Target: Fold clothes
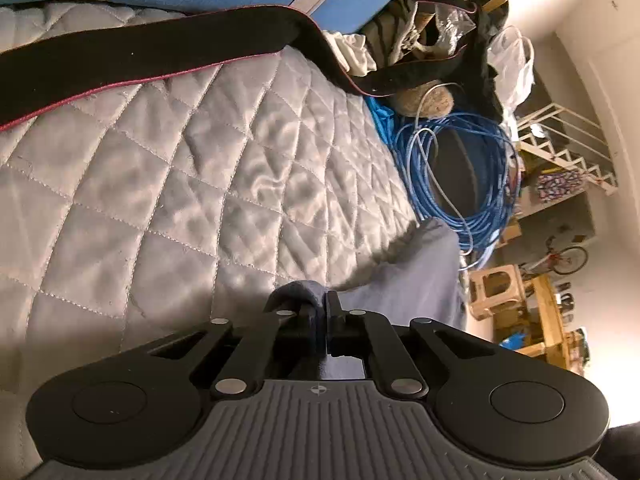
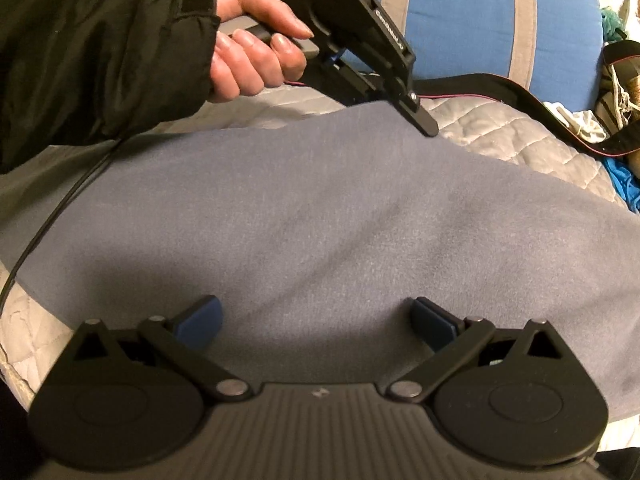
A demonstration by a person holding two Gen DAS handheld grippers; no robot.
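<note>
A blue-grey garment (image 2: 320,208) lies spread flat over the quilted bed. In the right wrist view my left gripper (image 2: 426,126), held by a hand (image 2: 248,44) in a black sleeve, sits at the garment's far edge. In the left wrist view that left gripper (image 1: 320,304) is shut on a bunched fold of the garment (image 1: 416,280), with cloth pinched between the pads and running back under them. My right gripper (image 2: 318,316) stands open just above the near part of the garment, nothing between its blue pads (image 2: 204,320).
The grey quilted bedspread (image 1: 160,180) extends to the left. A black strap with red edging (image 1: 140,52) crosses its far side, below a blue cushion with grey stripes (image 2: 460,12). Off the bed's edge lie a coil of blue cable (image 1: 460,184) and piled clutter (image 1: 432,32).
</note>
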